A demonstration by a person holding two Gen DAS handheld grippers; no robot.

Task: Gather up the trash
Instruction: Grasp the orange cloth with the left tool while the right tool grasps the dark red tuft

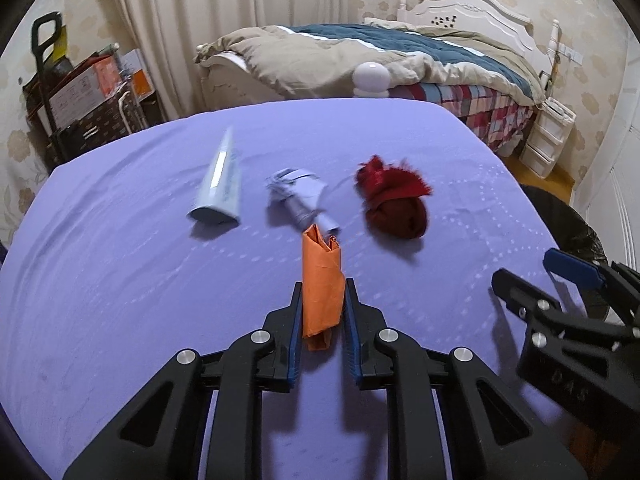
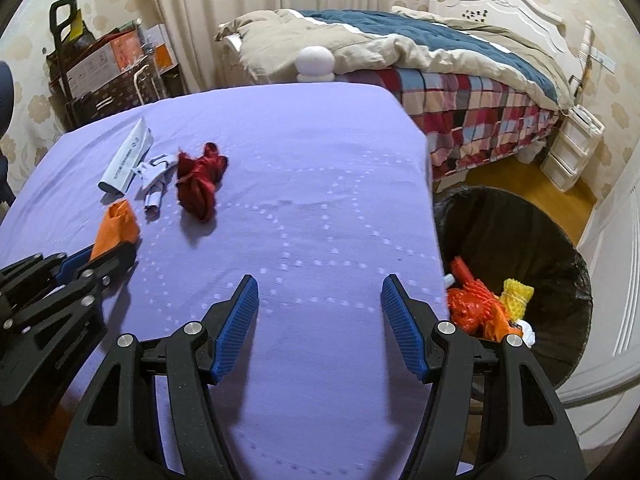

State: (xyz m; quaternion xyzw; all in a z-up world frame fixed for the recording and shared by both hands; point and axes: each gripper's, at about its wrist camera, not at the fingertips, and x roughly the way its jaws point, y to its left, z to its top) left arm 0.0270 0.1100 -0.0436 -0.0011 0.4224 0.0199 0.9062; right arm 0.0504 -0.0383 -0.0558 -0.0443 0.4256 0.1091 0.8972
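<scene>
Left gripper (image 1: 322, 300) was clamped on the orange wrapper (image 1: 322, 280), right gripper (image 2: 320, 320) hung released; best lift clear of the tabletop (image 2: 320, 168) before swinging to the bin (image 2: 560, 248)

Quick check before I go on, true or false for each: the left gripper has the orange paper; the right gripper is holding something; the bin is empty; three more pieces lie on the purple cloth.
1. The left gripper is shut on the orange paper. True.
2. The right gripper holds something. False: its jaws stand open and empty.
3. The bin is empty. False: orange and yellow trash lies inside.
4. A tube, crumpled pale paper and a red scrap lie on the purple cloth. True.
</scene>
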